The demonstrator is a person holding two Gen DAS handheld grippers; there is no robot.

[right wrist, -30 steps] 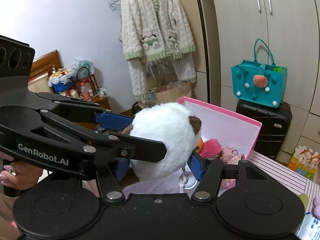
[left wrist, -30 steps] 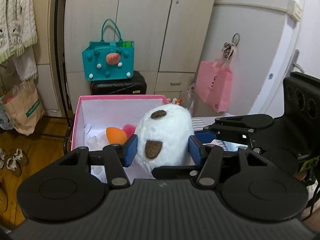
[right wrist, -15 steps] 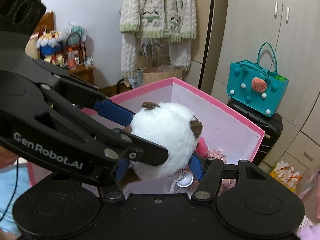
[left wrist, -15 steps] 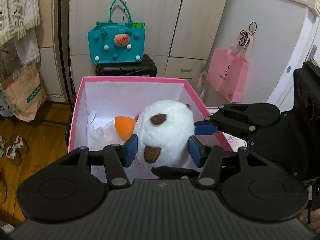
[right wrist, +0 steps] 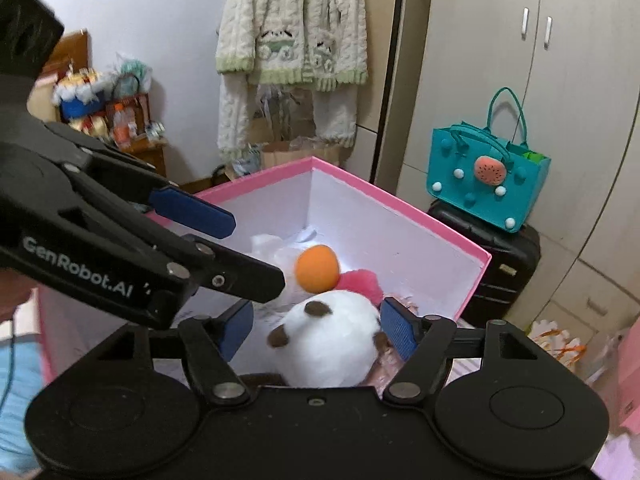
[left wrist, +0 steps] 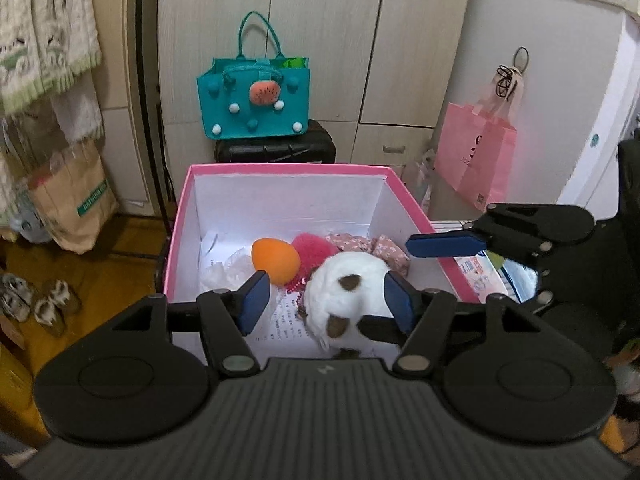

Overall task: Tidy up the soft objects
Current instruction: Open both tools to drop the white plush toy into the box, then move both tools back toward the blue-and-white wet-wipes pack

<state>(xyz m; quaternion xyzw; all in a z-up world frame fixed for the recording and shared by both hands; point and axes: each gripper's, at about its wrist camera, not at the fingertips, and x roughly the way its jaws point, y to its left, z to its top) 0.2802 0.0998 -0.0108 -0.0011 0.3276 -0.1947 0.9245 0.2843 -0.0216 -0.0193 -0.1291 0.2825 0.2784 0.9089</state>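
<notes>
The round white plush toy point(left wrist: 346, 292), clamped between both tools and held above the pink box point(left wrist: 176, 240) a second ago, has been let go and is now seen down inside the box. The jaws of the left tool point(left wrist: 326, 300) are opening; the plush sits between its blue pads, which appear not to press on it, though the right-hand pad is so near the fur that contact cannot be ruled out. The jaws of the right tool point(right wrist: 316, 332) are opening too, with the plush between them and a clear gap at the left pad. The drop-off is judged done for this toy, so both tools can be drawn back.

The plush is ball-shaped, long-furred and fluffy, with small brown felt patches. Behind it lie a smooth orange egg-shaped sponge point(left wrist: 276, 260), a shaggy hot-pink puff point(left wrist: 314, 246) and crumpled floral fabric point(left wrist: 372, 245), on printed paper. The box is stiff card, pink outside and white within. Farther off, a teal felt bag point(left wrist: 254, 100) is set on a black hard case
</notes>
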